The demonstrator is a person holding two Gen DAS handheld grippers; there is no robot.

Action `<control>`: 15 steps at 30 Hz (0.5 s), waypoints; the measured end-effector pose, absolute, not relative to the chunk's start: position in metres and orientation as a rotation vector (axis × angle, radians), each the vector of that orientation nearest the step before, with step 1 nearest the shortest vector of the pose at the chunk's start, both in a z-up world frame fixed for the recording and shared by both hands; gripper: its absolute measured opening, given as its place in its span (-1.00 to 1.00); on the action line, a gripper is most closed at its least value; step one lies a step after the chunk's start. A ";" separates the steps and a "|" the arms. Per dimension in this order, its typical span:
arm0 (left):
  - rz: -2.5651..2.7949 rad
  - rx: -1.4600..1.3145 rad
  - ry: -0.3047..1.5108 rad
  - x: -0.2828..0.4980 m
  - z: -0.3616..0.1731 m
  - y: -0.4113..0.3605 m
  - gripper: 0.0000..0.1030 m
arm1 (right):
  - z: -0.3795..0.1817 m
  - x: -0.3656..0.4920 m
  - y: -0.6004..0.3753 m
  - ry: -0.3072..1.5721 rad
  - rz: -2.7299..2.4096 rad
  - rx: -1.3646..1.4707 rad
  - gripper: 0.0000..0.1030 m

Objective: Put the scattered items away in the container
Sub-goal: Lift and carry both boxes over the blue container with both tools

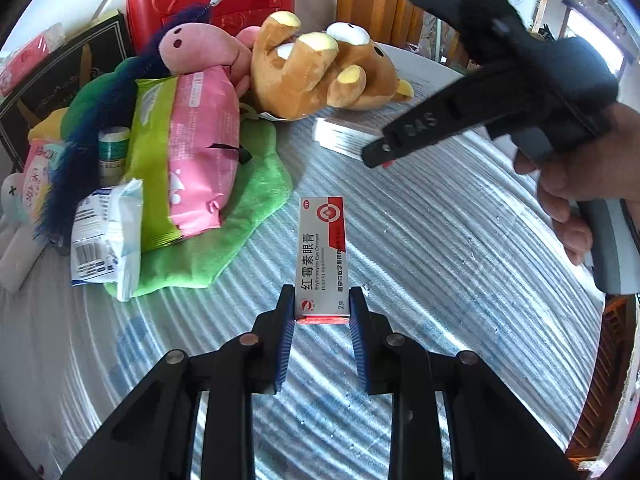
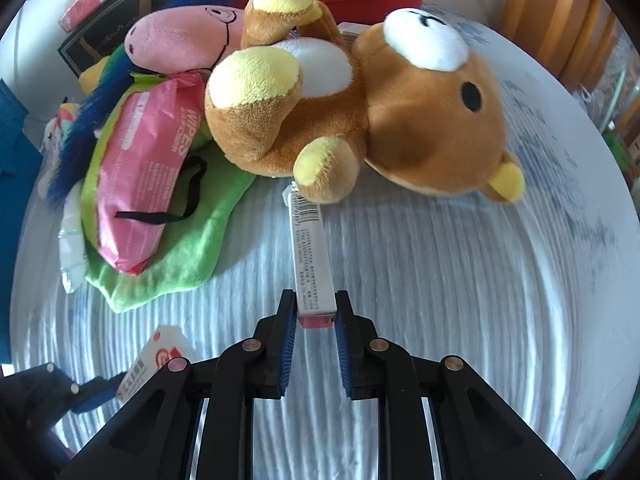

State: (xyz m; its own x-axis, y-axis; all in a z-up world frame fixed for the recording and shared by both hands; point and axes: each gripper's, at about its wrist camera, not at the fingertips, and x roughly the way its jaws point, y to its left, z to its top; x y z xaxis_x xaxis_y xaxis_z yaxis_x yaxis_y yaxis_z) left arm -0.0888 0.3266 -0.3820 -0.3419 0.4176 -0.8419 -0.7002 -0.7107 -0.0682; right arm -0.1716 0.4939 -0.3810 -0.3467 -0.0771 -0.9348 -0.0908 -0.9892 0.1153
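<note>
The left gripper [image 1: 322, 304] pinches an ointment box [image 1: 322, 256]; the right gripper [image 2: 316, 308] pinches a slim white box [image 2: 312, 264].

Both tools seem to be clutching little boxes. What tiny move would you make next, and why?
Probably draw the right tool back and up slightly. It is shut on the slim white box, whose far end reaches the paw of the plush bear, so easing clear first should avoid dragging the bear. The left tool grips the ointment box.

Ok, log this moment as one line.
left tool: shut on ointment box | right tool: shut on white box | neither binned yet
</note>
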 end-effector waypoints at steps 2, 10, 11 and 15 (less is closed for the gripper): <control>2.095 -1.186 0.392 -0.088 -0.377 0.325 -0.50 | -0.376 -0.161 0.496 0.266 2.554 -1.783 -0.66; 2.120 -1.160 0.391 -0.087 -0.348 0.314 -0.50 | -0.354 -0.120 0.502 0.321 2.533 -1.760 -0.67; 2.124 -1.152 0.395 -0.085 -0.346 0.315 -0.50 | -0.352 -0.119 0.509 0.326 2.529 -1.757 -0.67; 2.134 -1.130 0.409 -0.080 -0.329 0.318 -0.50 | -0.341 -0.109 0.510 0.342 2.515 -1.735 -0.66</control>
State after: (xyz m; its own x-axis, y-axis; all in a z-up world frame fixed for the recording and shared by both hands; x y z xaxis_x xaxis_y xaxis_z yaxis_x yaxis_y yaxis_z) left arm -0.0799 0.3183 -0.3286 -0.3929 0.4203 -0.8179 -0.6928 -0.7202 -0.0373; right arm -0.1088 0.5101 -0.3411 -0.3616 -0.0707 -0.9297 -0.1800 -0.9731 0.1440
